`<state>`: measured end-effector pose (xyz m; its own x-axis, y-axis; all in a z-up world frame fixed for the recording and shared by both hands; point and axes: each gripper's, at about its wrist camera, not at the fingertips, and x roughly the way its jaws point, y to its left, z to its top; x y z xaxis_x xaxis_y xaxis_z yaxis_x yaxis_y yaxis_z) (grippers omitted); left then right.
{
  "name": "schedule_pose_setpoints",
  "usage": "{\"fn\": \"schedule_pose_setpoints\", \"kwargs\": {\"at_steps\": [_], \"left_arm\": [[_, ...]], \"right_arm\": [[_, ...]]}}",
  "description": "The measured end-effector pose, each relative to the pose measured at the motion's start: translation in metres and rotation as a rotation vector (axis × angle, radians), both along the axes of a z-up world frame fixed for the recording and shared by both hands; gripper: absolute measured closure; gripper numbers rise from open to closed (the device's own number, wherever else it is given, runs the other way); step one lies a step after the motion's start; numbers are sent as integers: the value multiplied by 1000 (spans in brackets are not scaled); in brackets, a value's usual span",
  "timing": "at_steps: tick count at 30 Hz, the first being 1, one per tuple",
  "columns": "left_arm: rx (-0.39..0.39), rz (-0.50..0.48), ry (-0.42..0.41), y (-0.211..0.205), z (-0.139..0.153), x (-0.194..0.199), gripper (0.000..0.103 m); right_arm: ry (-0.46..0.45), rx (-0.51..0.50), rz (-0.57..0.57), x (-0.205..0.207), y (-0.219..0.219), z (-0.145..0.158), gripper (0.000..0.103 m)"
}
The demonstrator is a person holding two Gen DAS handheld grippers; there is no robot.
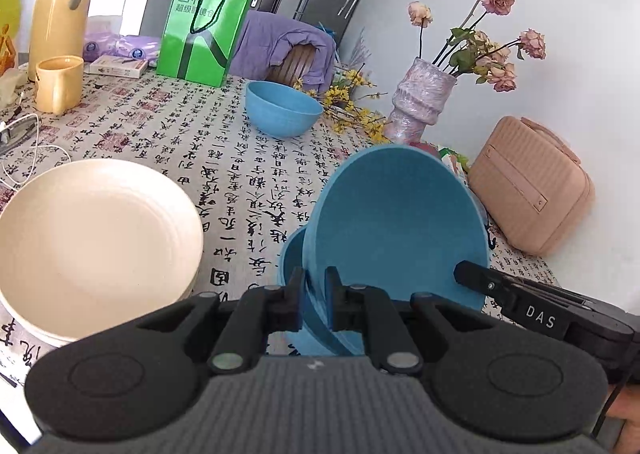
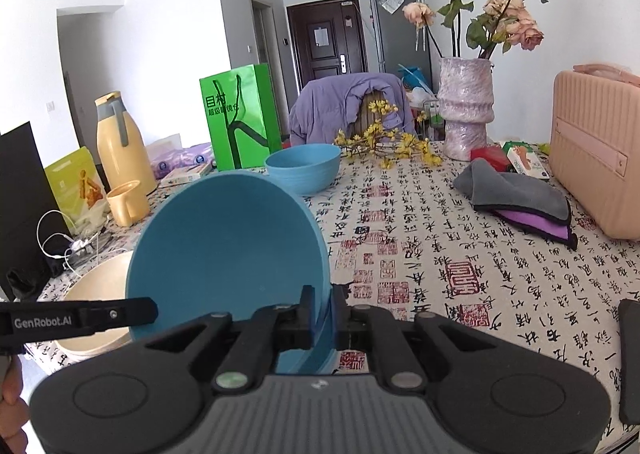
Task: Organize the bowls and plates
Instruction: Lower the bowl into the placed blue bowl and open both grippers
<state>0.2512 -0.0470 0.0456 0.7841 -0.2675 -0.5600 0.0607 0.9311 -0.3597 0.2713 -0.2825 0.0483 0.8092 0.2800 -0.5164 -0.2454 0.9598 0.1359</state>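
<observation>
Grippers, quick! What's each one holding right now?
Left gripper: shut on the rim of a blue bowl.
Right gripper: shut on the rim of a blue bowl too.

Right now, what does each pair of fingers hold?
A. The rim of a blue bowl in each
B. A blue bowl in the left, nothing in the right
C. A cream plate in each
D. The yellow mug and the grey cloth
A: the left gripper is shut on the rim of a tilted blue bowl, and the right gripper is shut on a blue bowl rim in the same way; the cream plates lie untouched.
</observation>
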Motion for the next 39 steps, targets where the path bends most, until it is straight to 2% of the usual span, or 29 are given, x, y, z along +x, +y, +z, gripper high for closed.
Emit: {"fn": "schedule_pose_setpoints", "kwargs": {"at_steps": [4,13,20,27,32,34,38,39], "left_arm": [[-8,-9,5,2,-2,1,92],[-31,-16,18,7,-5,5,89],[-19,-19,19,5,-11,7,88],[11,-33,-18,2,-10,6,86],[56,-32,-62,1,-6,1,79],[83,-25,-96,3,-3,-6,71],[156,8,-178,12,1,-26,55],[174,19,-192,16,1,-32,48]], "right_arm": [[16,6,2,2,2,-1,89],[34,13,1,5,5,-2,84],[40,-13,-18,7,9,-12,84],[45,-15,-29,8,8,-17,84],[26,-14,-28,7,7,-14,77],[5,-18,-29,5,7,-10,67],[-76,-53,-9,-10,10,0,57],[-94,-57,-1,-14,11,1,53]]}}
